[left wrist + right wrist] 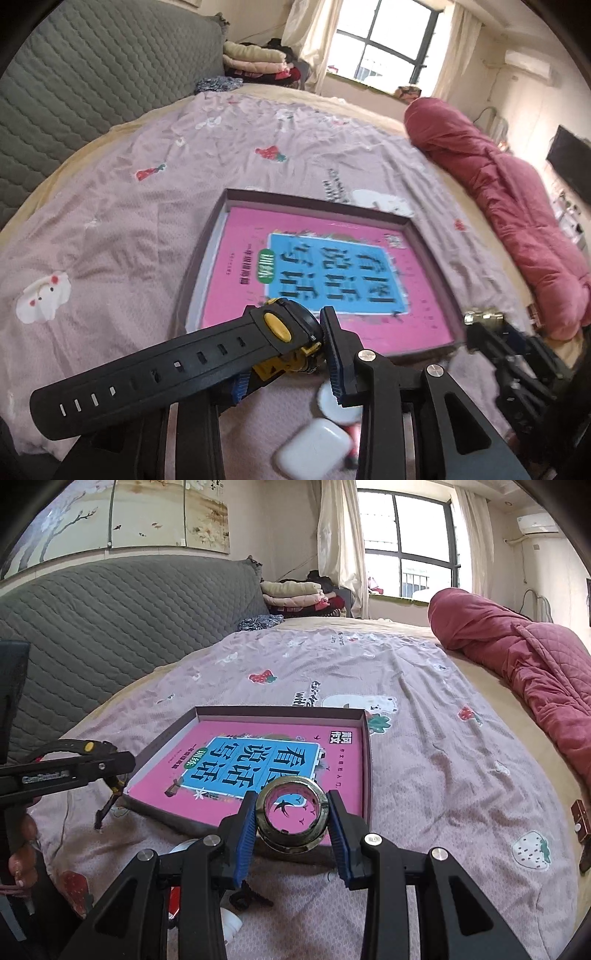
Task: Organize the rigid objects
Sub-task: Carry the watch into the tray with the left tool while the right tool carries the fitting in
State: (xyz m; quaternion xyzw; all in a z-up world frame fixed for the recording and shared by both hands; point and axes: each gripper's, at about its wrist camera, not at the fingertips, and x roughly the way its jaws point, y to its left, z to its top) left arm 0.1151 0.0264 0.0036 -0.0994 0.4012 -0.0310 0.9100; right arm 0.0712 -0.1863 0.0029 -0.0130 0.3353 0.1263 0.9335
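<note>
Holding a watch (207, 365) in my left hand-held gripper (284, 365) and a ring (291, 818) in my right hand-held gripper (291, 830), I see the box (365, 760) just ahead.

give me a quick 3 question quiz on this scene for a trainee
1. True or false: the left gripper holds a watch.
2. What does the right gripper hold? A) earbud case B) metal ring C) book
3. Fill in: the pink book lies inside a shallow ____ on the bed.

Key:
1. True; its fingers clamp the watch body, strap sticking out to the left.
2. B; the metal ring sits between the blue pads, above the box's near edge.
3. box. The white earbud case lies on the bed outside it.
</note>
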